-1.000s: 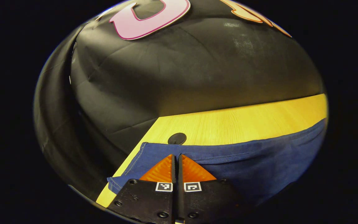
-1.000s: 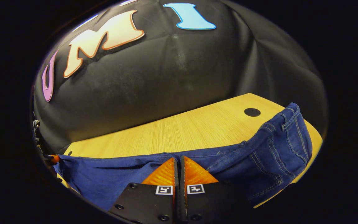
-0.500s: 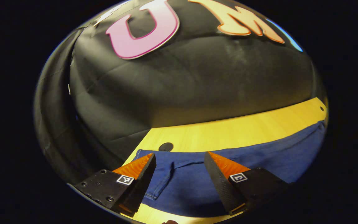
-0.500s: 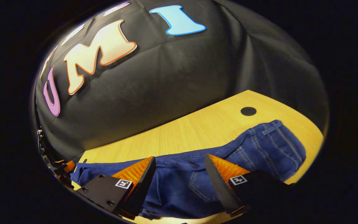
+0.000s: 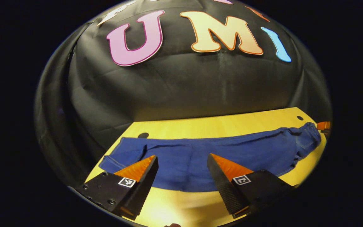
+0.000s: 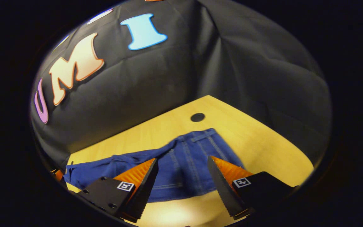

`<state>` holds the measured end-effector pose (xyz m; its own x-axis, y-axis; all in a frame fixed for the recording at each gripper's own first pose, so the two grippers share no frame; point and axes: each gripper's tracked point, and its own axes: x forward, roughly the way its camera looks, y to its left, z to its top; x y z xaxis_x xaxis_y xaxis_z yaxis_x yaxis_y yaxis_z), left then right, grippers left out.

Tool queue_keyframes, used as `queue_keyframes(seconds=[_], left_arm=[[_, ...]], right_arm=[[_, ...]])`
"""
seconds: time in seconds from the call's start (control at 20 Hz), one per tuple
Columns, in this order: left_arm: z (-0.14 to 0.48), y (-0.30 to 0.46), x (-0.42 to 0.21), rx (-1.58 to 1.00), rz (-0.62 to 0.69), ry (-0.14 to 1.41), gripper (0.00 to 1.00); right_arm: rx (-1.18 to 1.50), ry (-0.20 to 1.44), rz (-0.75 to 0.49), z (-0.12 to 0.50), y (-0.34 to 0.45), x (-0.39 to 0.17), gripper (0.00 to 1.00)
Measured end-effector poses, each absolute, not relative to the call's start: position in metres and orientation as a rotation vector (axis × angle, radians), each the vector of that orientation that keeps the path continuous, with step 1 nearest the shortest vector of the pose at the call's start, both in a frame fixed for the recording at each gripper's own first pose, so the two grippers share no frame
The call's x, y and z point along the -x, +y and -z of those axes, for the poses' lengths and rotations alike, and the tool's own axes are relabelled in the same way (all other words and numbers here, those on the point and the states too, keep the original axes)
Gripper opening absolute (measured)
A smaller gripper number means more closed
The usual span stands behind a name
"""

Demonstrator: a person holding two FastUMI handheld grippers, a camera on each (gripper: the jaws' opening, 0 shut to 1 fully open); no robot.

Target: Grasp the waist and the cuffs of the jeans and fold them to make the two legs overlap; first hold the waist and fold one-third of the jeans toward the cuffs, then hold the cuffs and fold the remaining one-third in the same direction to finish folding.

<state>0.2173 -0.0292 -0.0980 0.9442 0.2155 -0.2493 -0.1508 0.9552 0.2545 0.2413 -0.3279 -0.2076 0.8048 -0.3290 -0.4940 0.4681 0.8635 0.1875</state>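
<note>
Dark blue denim jeans (image 5: pixel 200 154) lying flat in a long strip across the yellow wooden table (image 5: pixel 219 126), our left gripper (image 5: pixel 181 164) spread wide just above their near edge, our right gripper (image 6: pixel 181 165) equally wide over the waist end (image 6: pixel 197 148), neither touching cloth.

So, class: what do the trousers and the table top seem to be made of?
Jeans: blue denim by the look, matte, with pale double seams. Table: light wood or wood-look laminate, going by the fine straight grain and a soft sheen; which one is unclear.
</note>
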Motion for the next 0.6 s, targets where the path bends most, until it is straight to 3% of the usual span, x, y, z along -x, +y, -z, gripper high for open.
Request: queue_keyframes(seconds=[0.05, 0.15, 0.2, 0.4, 0.45, 0.6], left_arm=[[0.1, -0.032, -0.211, -0.228, -0.191, 0.283, 0.95], [0.105, -0.036, -0.199, -0.216, -0.194, 0.301, 0.95], [0.106, -0.037, -0.194, -0.211, -0.198, 0.307, 0.96], [0.107, -0.039, -0.183, -0.197, -0.216, 0.316, 0.95], [0.104, -0.039, -0.182, -0.197, -0.221, 0.314, 0.95], [0.099, -0.039, -0.18, -0.211, -0.234, 0.309, 0.96]], right_arm=[[-0.311, 0.48, 0.452, 0.212, -0.339, -0.235, 0.93], [-0.327, 0.507, 0.473, 0.221, -0.357, -0.221, 0.98], [-0.331, 0.517, 0.485, 0.225, -0.366, -0.215, 0.94], [-0.356, 0.563, 0.494, 0.248, -0.382, -0.205, 0.93], [-0.364, 0.578, 0.487, 0.254, -0.381, -0.205, 0.98], [-0.345, 0.584, 0.467, 0.262, -0.376, -0.208, 0.98]])
